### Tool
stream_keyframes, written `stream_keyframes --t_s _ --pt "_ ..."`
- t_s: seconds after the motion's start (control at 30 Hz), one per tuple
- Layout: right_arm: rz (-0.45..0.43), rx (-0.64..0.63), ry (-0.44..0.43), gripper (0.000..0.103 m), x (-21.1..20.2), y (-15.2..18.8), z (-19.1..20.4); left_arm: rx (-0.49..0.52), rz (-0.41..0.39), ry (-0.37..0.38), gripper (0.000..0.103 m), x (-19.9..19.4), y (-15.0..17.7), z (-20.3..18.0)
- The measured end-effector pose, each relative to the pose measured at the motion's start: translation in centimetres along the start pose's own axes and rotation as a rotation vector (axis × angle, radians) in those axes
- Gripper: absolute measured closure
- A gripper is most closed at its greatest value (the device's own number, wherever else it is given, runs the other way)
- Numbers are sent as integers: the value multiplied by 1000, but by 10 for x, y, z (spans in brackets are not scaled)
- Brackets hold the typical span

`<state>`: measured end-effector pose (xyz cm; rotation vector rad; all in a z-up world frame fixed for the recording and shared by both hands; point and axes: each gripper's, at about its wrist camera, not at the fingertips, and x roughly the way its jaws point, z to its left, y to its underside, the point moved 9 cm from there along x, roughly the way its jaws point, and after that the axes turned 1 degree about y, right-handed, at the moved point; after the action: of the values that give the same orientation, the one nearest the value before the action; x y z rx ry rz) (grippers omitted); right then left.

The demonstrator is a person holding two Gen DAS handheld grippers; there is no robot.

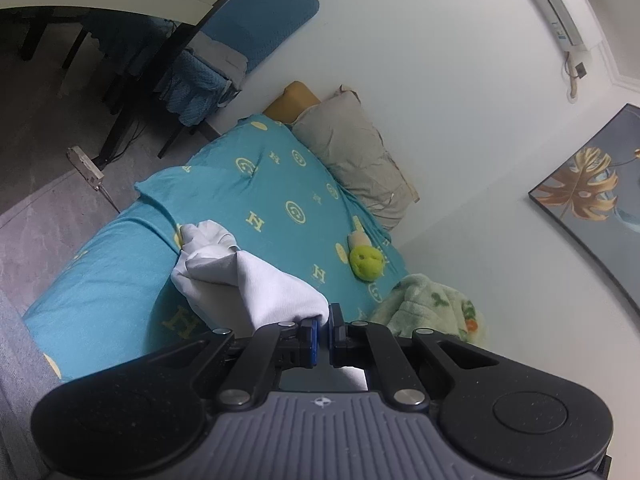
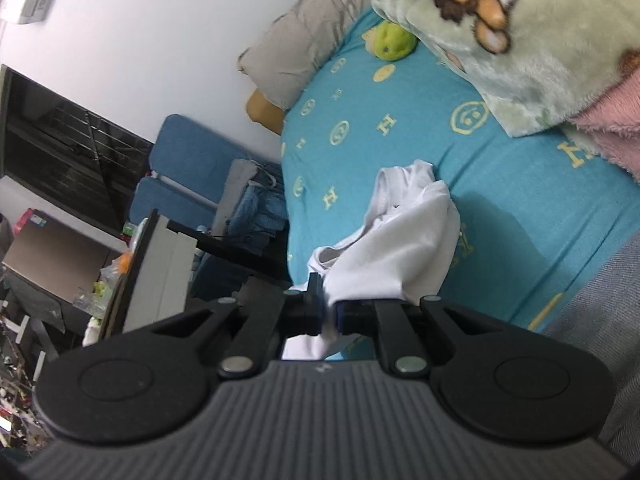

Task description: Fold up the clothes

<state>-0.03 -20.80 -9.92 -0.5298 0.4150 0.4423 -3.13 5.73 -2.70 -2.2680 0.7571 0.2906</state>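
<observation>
A white garment hangs bunched over the teal bed sheet. My left gripper is shut on one edge of it, and the cloth trails away to the upper left. In the right wrist view the same white garment hangs crumpled with a hemmed opening showing at its top. My right gripper is shut on its lower edge, with cloth passing down between the fingers. The garment is lifted off the teal bed sheet.
A grey pillow and a tan pillow lie at the bed's head by the wall. A green plush toy and a green fleece blanket lie on the bed. A blue chair and a dark desk stand beside the bed.
</observation>
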Motion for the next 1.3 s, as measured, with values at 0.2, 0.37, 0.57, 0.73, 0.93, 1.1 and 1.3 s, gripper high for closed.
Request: stream_keyframes --t_s 0.2,0.37,0.57,0.73,0.93,1.1,1.3 --pt "24 -13 13 93 50 -25 14 22 -1 -86 98 59 -29 8" --pt "34 -34 38 93 115 -53 16 44 11 -140 97 128 -58 19" --pt "79 -63 55 93 195 -75 -3 117 38 -199 96 221 -73 52" --pt "121 -51 68 93 250 -83 -28 186 61 -245 96 274 -74 78" --pt "145 -92 99 92 289 -84 -43 271 55 -279 95 314 -72 99" --pt "137 -140 108 91 298 -82 -44 318 66 -290 93 324 -67 103" --pt "90 -179 -2 9 276 -83 -20 395 62 -264 33 307 -63 88"
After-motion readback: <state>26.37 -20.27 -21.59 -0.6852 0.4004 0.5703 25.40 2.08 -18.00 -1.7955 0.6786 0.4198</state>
